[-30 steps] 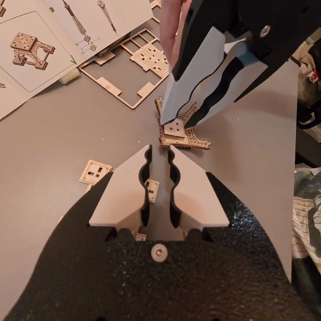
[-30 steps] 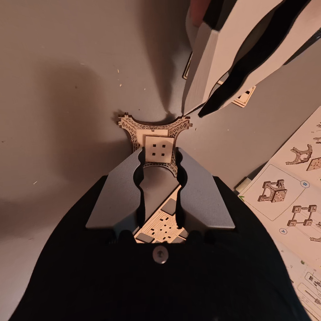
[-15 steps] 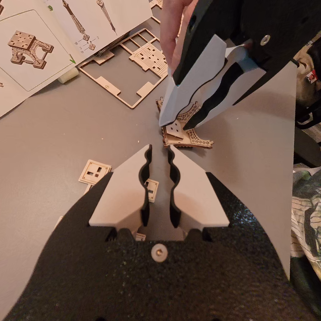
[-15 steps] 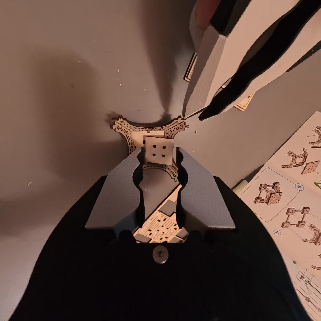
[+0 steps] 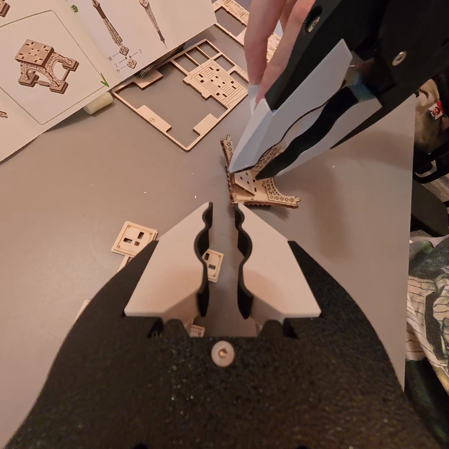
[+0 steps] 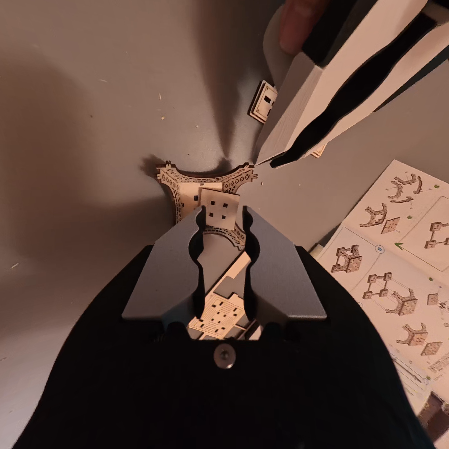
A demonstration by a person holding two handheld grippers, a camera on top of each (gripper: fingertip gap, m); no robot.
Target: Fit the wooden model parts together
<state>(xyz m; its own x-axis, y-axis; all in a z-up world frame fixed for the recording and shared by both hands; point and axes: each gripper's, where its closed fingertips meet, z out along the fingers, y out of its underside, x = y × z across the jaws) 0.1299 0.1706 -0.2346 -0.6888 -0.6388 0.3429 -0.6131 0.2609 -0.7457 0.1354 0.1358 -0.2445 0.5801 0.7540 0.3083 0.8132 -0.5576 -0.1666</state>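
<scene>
A wooden lattice base (image 5: 279, 196) with four curved legs lies on the grey table (image 5: 97, 182); it also shows in the right wrist view (image 6: 194, 179). My right gripper (image 6: 223, 209) is shut on a small square plate with four holes (image 6: 221, 206) and holds it tilted on top of the base. In the left wrist view the right gripper (image 5: 245, 171) comes down from the upper right onto the plate (image 5: 245, 179). My left gripper (image 5: 223, 206) is slightly open and empty, its tip at the base's near corner; it also shows in the right wrist view (image 6: 264, 162).
A punched-out wooden parts sheet (image 5: 175, 116) and instruction sheets (image 5: 48, 80) lie at the back left, with a white foam block (image 5: 98, 105). Small square wooden parts (image 5: 133, 239) lie left of my left gripper. The table's edge (image 5: 410, 218) runs on the right, with cloth beyond. Between my right fingertips and the white foam block (image 5: 98, 105) there is roughly 12 centimeters.
The square plate has gone from flat and centred on the base to tilted and shifted sideways in the right gripper. The base has turned slightly. The left gripper has barely moved.
</scene>
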